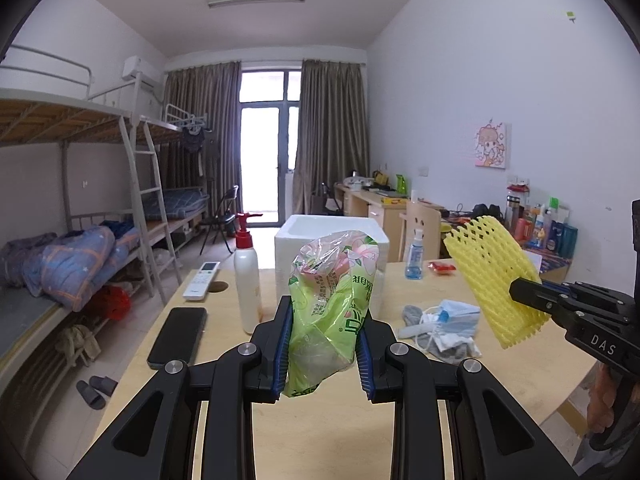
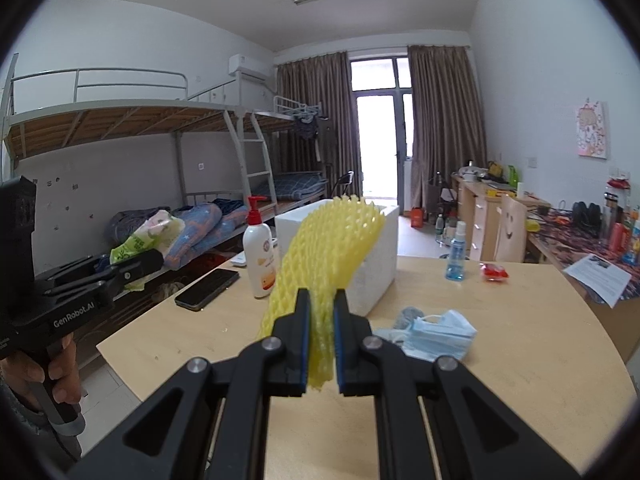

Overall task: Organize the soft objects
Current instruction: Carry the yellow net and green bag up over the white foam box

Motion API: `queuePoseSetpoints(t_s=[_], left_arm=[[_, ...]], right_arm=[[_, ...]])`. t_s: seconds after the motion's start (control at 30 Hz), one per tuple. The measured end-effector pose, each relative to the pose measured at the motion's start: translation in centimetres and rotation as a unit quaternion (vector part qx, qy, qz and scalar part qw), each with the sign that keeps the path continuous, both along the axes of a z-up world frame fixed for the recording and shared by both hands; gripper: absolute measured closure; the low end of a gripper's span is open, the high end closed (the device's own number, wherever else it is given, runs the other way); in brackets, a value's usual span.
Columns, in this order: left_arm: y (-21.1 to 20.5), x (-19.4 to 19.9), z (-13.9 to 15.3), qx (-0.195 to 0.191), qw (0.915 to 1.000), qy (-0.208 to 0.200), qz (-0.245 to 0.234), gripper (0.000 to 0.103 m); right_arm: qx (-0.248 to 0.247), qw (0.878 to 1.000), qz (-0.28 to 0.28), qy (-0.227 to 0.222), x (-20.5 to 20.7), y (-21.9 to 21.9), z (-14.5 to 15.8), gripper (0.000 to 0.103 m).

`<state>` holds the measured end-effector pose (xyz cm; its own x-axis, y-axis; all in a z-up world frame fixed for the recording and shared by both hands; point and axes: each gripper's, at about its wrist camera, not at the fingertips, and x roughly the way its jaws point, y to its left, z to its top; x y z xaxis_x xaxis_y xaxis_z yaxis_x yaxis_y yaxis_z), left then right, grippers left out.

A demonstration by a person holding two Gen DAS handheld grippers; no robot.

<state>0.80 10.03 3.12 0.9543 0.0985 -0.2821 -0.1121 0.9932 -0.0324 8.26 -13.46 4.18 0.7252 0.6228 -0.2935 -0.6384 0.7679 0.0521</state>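
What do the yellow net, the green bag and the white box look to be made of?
Net: foam mesh, matte, open diamond cells, bending in the jaws. Bag: thin glossy plastic film, crinkled, translucent, printed. Box: probably expanded polystyrene, thick matte white walls.

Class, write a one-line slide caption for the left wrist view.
Left tongs grip a green plastic bag before a white foam box.
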Motion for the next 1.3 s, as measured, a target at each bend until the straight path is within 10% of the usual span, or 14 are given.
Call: queuePoseSetpoints(t_s=[1.3], left_arm=[[4.3, 14.2, 3.4, -0.023, 0.9985, 0.046, -0.019, 0.073]], right_arm=[[-0.041, 0.998, 0.011, 0.041, 12.6, 6.9, 4.0, 0.09]])
